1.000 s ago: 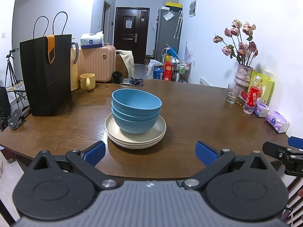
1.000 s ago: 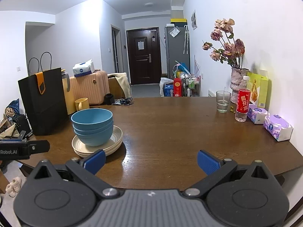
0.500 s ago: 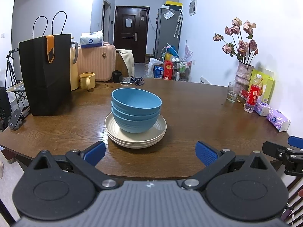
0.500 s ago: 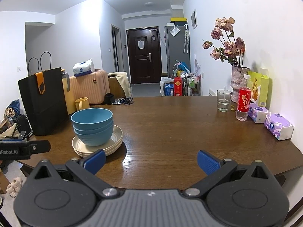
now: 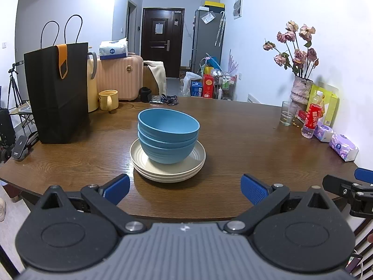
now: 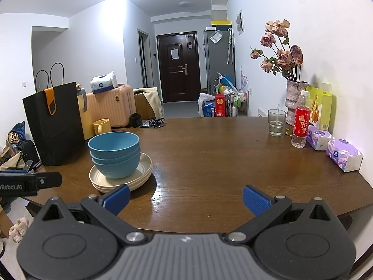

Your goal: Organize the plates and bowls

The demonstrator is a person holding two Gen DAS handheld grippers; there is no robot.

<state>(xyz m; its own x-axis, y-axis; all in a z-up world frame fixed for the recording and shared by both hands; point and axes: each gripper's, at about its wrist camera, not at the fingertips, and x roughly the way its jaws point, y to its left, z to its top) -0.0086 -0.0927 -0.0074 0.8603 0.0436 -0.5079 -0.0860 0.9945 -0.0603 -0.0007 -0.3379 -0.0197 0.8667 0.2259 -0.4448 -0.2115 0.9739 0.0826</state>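
Three nested blue bowls [image 5: 168,137] [image 6: 115,154] stand on a stack of cream plates [image 5: 139,163] [image 6: 144,172] on the brown wooden table [image 5: 244,144] [image 6: 221,158]. My left gripper [image 5: 185,187] hangs open at the table's near edge, just short of the stack, with nothing between its blue pads. My right gripper [image 6: 185,198] is open and empty too, over the near edge, with the stack ahead to its left. Part of the right gripper [image 5: 349,186] shows at the right edge of the left wrist view.
A black paper bag [image 5: 57,91] and a yellow mug [image 5: 108,96] stand at the table's left. A glass [image 6: 276,122], a red-label bottle [image 6: 300,126], tissue packs [image 6: 343,155] and a vase of dried flowers [image 6: 295,98] line the right side by the wall.
Both views have drifted only slightly; the stack and both open grippers stay where they were.
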